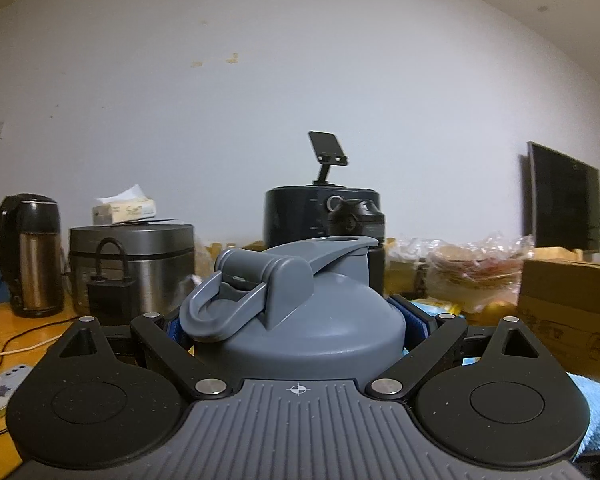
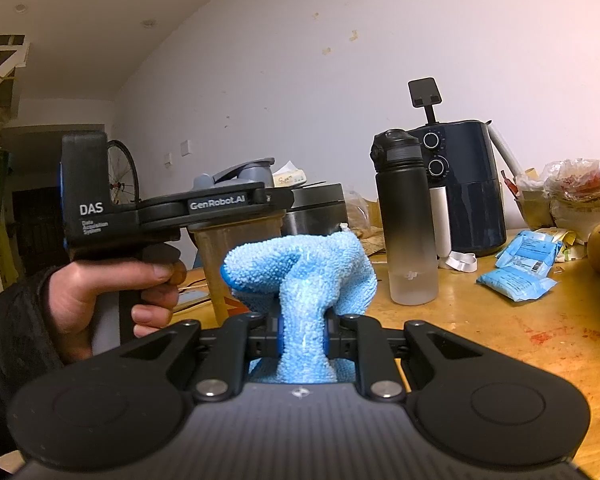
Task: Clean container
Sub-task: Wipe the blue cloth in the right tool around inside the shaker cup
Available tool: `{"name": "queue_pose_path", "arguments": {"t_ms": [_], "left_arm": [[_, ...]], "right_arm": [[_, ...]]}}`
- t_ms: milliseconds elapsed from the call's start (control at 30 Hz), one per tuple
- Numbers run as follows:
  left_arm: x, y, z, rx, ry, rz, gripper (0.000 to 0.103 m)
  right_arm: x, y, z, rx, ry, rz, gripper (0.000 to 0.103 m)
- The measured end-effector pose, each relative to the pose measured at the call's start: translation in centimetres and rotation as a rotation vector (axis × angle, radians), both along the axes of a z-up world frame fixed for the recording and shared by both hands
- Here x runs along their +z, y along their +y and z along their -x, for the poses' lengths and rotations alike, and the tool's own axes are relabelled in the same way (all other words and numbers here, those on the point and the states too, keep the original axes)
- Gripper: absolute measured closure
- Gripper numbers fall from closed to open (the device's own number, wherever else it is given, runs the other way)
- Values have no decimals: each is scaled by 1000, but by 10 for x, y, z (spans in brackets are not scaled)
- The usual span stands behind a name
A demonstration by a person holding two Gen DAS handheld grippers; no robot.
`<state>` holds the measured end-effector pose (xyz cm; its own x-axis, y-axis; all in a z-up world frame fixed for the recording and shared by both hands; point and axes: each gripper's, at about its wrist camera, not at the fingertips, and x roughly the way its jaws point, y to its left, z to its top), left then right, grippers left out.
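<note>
Right gripper [image 2: 302,334] pinches fluffy blue microfibre cloth [image 2: 300,264], lower centre; left gripper [image 1: 298,320] clamps upright grey-lidded translucent shaker container [image 2: 236,240] at its neck, just left of the cloth, centre left.

left wrist view sits very near the shaker bottle [image 1: 300,312], facing the far wall. right wrist view looks leftward across the desk [image 2: 500,320]. both share the air fryer [image 1: 320,216].

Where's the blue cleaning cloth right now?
The blue cloth is pinched in the right gripper, centre of the right wrist view, just right of the shaker bottle clamped by the left gripper.
</note>
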<state>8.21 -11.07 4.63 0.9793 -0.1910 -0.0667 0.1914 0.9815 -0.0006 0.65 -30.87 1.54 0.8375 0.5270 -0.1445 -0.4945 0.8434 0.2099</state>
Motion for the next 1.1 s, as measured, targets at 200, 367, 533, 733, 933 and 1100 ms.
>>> {"name": "queue_pose_path", "arguments": {"t_ms": [200,367,533,733,933,1100], "left_arm": [[-3,9,-1,-78,-12,4,8],[-4,15,-3,-140,-15,9,8],[-5,26,-8,-228,-17,16,8],[-9,42,-13,-346,-33,26,8],[-12,51,-16,-440,-42,34,8],[-15,59,-18,-507,-52,42,8]], "right_arm": [[0,1,-1,-2,0,0,89],[1,2,0,1,-1,2,89],[1,4,-2,4,3,4,89],[2,7,-4,6,9,10,89],[3,10,-6,9,14,16,89],[4,13,-7,13,10,14,89]]}}
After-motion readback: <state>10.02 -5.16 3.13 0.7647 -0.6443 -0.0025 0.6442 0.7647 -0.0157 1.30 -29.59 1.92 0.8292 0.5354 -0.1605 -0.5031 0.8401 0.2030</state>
